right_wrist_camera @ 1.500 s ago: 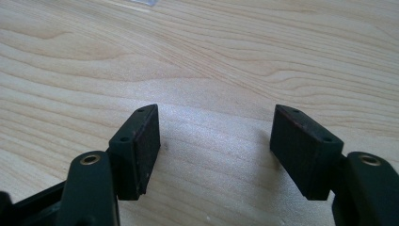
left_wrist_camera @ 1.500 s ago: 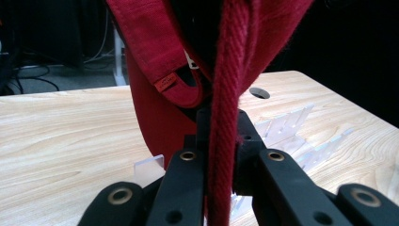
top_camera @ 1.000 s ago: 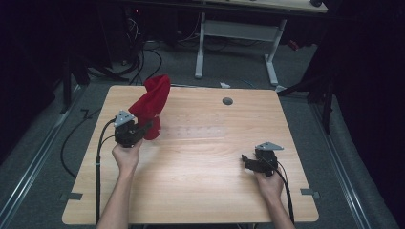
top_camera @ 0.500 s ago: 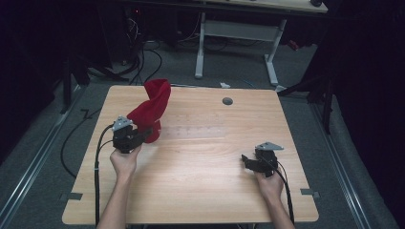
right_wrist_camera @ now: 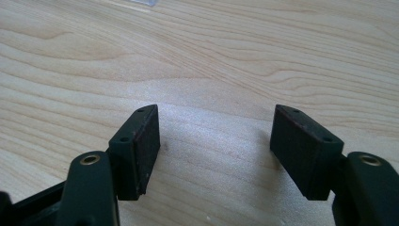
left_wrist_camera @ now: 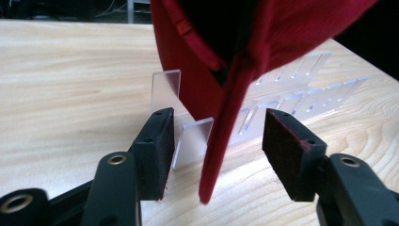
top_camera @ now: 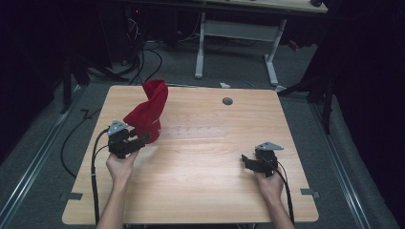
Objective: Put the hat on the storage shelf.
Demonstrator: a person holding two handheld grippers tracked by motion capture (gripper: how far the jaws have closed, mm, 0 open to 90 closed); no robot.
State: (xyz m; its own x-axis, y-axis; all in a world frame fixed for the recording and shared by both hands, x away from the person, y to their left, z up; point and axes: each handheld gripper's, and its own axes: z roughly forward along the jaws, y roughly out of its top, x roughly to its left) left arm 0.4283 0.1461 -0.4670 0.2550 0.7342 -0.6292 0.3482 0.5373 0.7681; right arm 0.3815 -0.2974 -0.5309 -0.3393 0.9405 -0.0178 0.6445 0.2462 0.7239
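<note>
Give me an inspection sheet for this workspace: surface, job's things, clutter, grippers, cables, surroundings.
Surface: light wooden table, with a round grey grommet near the far edge.
Job's things: red cloth standing tall at the left; clear acrylic rack lying under and beside it.
Clutter: nothing seen.
Grippers: left gripper open, a hanging cloth edge between its jaws, untouched; right gripper open over bare wood.
Cables: black cable trailing from the left gripper off the table.
Surroundings: dark room, white-legged desk behind, loose floor cables.
</note>
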